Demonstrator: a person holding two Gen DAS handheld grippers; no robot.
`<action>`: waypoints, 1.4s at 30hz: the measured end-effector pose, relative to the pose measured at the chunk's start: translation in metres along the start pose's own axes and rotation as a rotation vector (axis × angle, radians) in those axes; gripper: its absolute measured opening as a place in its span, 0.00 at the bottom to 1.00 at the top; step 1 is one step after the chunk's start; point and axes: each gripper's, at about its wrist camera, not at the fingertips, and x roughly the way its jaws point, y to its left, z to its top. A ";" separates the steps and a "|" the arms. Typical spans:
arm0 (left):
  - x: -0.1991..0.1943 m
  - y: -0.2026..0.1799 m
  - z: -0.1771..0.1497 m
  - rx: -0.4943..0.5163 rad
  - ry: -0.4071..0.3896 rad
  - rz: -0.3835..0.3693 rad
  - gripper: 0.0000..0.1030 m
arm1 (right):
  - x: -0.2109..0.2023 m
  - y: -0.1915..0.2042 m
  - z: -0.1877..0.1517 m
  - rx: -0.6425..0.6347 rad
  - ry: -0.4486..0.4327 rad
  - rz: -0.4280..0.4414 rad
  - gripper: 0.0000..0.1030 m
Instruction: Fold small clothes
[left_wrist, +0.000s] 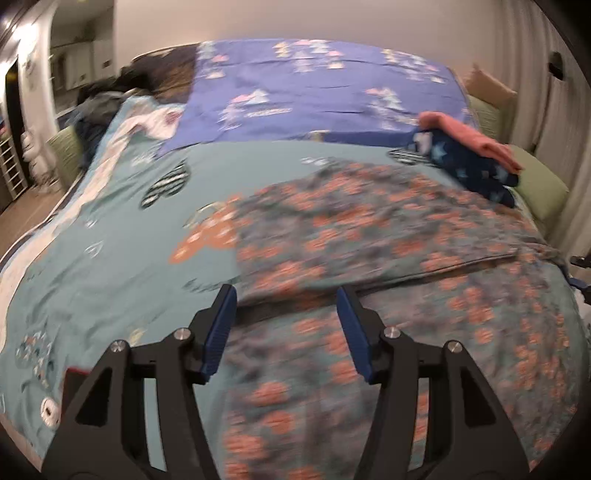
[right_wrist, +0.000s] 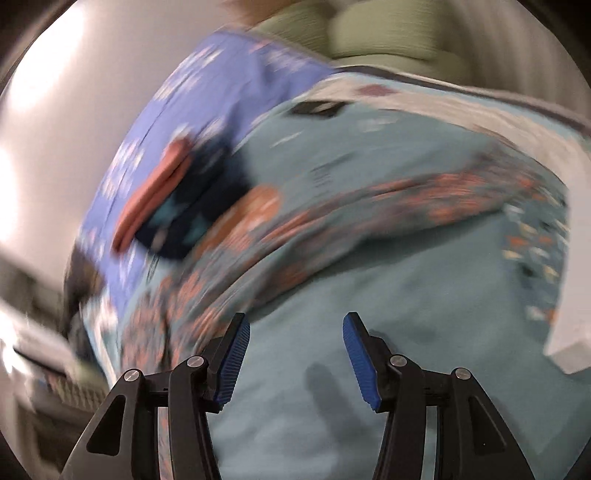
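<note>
A grey-green garment with orange flowers (left_wrist: 388, 251) lies spread on the bed, one part folded over. My left gripper (left_wrist: 286, 295) is open and empty just above its near fold. In the right wrist view the same garment (right_wrist: 332, 221) lies as a blurred band across the bed. My right gripper (right_wrist: 293, 325) is open and empty over bare teal cover, the garment just left of its left finger. A dark blue star-print garment (left_wrist: 476, 166) with a folded pink one (left_wrist: 469, 136) on top sits at the far right; both show blurred in the right wrist view (right_wrist: 177, 206).
The bed has a teal patterned cover (left_wrist: 110, 240) and a purple sheet (left_wrist: 314, 92) at the far end. Dark clothes (left_wrist: 99, 107) are piled at the far left. Green cushions (left_wrist: 539, 184) flank the right side. A wall and floor lie to the left.
</note>
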 end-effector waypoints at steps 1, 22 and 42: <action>0.002 -0.009 0.004 0.005 -0.001 -0.019 0.56 | -0.001 -0.011 0.006 0.043 -0.012 -0.001 0.54; 0.052 -0.101 0.024 0.088 0.074 -0.073 0.57 | 0.017 -0.026 0.074 0.093 -0.190 -0.054 0.06; 0.045 -0.050 0.006 0.006 0.087 -0.083 0.64 | 0.028 0.220 -0.140 -1.022 0.112 0.318 0.59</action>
